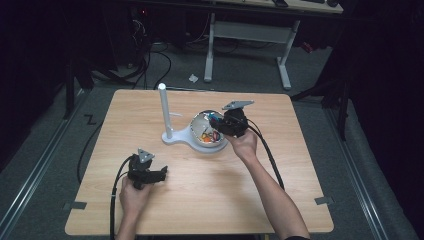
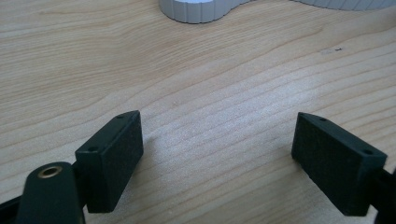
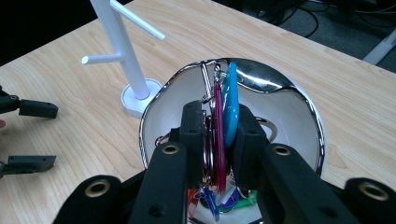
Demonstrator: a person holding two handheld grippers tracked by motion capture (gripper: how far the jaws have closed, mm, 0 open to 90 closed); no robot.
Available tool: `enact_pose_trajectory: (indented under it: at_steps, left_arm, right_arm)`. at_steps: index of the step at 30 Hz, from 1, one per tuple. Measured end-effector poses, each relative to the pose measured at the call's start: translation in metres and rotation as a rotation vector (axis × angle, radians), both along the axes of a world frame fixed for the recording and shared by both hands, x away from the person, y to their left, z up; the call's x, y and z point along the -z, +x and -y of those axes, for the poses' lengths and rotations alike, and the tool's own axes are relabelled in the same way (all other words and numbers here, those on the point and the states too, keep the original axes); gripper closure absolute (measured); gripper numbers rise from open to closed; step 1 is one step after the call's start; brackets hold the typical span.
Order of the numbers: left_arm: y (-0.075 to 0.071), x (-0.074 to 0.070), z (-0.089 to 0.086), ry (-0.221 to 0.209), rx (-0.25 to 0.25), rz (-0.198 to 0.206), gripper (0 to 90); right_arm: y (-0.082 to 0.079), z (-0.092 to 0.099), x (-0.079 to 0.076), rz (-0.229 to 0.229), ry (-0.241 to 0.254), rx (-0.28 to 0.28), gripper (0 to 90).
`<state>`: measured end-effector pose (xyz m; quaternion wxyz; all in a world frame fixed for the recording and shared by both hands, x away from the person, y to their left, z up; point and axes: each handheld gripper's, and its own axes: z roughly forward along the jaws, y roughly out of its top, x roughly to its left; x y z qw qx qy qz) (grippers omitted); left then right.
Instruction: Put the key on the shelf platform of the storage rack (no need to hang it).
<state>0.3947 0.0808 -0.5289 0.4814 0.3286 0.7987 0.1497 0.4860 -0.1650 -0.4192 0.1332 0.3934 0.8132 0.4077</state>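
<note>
the right gripper (image 3: 218, 140) is clamped on a bunch of key tags (image 3: 224, 116) over the bowl (image 3: 299, 100) near the desk's (image 1: 310, 165) middle. pick-up looks underway; next probably lift toward the white peg stand (image 1: 164, 112). the left gripper (image 2: 217, 154) rests wide near the front edge, empty.

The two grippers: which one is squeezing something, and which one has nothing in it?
The right gripper is shut on colourful key tags above the bowl. The left gripper is open over bare table.
</note>
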Motion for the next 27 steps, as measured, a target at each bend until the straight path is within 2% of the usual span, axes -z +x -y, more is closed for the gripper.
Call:
enact_pose_trajectory:
  at_steps: [6, 14, 24, 27]
  left_arm:
    - [0.0, 0.0, 0.0, 0.0, 0.0, 0.0, 17.0]
    - [0.0, 0.0, 0.0, 0.003, 0.004, 0.002, 17.0]
    - [0.0, 0.0, 0.001, -0.007, -0.007, -0.004, 17.0]
    - [0.0, 0.001, -0.001, 0.012, 0.013, 0.007, 17.0]
  right_arm:
    - [0.0, -0.001, 0.003, -0.021, 0.003, -0.001, 77.8]
    - [0.003, -0.007, 0.006, -0.026, 0.024, -0.012, 77.9]
    - [0.009, -0.02, 0.009, -0.047, 0.01, -0.026, 78.0]
    - [0.011, -0.025, 0.011, -0.053, -0.004, -0.036, 78.1]
